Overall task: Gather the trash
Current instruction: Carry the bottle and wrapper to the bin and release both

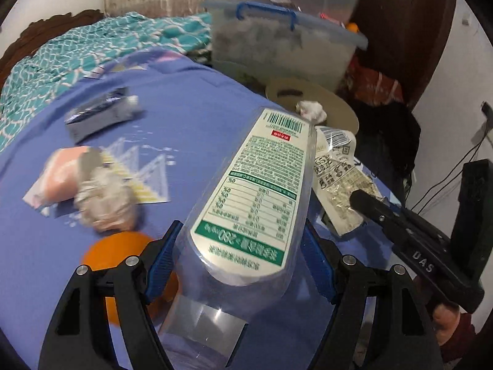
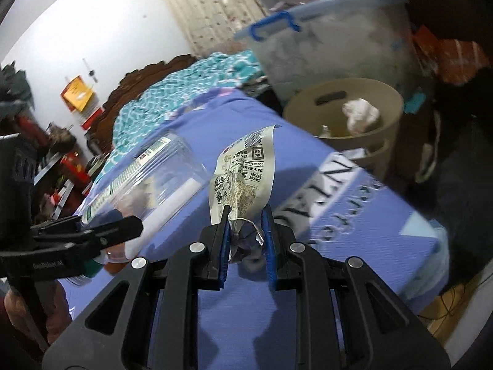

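In the left wrist view, the left claw [image 1: 238,246] is clamped on a clear plastic bottle [image 1: 246,215], its blue pads pressing the bottle's sides; the bottle points away from the camera, held above the purple cloth [image 1: 191,98] that covers the tabletop, and its white-and-green printed label [image 1: 262,182] faces up. Left of the bottle lie a crumpled grey wad [image 1: 104,200] against a pink packet [image 1: 61,175], a dark flat wrapper [image 1: 98,112] farther back, and an orange round object [image 1: 123,256] partly hidden behind the left finger (all of it blurred). To the right, the right claw [image 1: 363,199] comes in from the side with a printed snack wrapper [image 1: 336,166] at its tip. Past the tabletop's far edge sits a beige bin [image 1: 339,108] holding a white crumpled tissue [image 1: 311,111], with a translucent storage box [image 1: 283,46] behind it. In the right wrist view, the right claw [image 2: 246,215] is pinched on the lower, crumpled end of the snack wrapper [image 2: 243,169], which stands up above the purple cloth [image 2: 354,203]. The plastic bottle [image 2: 148,172] lies to the left in the left claw [image 2: 123,225], just beside the wrapper. The beige bin [image 2: 391,114] stands beyond the tabletop's edge, the crumpled tissue [image 2: 360,115] inside it, and the storage box [image 2: 332,46] rises behind.
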